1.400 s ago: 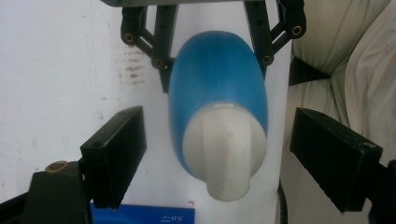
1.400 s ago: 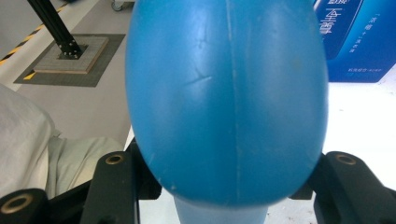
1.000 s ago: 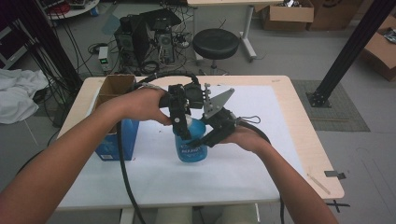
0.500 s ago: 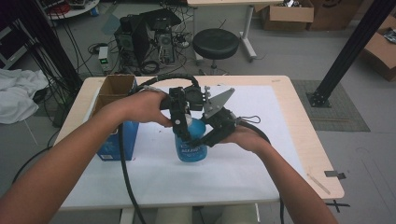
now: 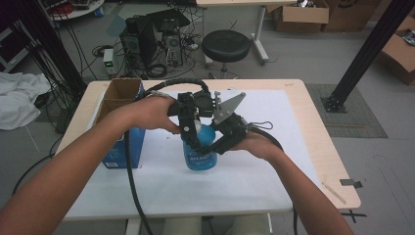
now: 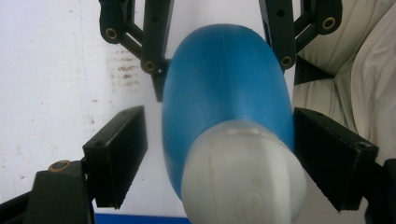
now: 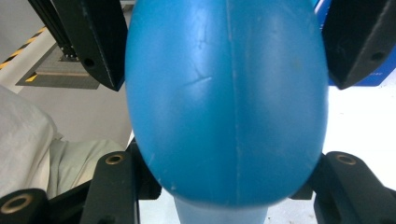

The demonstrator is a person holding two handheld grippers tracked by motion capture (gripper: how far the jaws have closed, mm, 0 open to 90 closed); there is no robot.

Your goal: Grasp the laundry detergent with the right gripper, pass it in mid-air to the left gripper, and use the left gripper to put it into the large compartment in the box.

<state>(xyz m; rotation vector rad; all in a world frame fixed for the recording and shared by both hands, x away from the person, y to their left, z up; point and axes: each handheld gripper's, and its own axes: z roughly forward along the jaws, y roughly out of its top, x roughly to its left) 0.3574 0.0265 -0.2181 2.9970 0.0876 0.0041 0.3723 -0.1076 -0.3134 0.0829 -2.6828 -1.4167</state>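
Blue plastic bottle stands upright on the white table cover, just right of the blue carton, and serves as our reference. We hold its body with the right gripper, jaws pinching the bottle at mid-height from the right side. Above it, the left gripper points down over the pale cap. Its jaws have just been closing, and the cap lies between them; one pad stands clear of the cap, the other sits just beside it. We judge the bottle secured and the cap grip not yet made: clamping and unscrewing remain.
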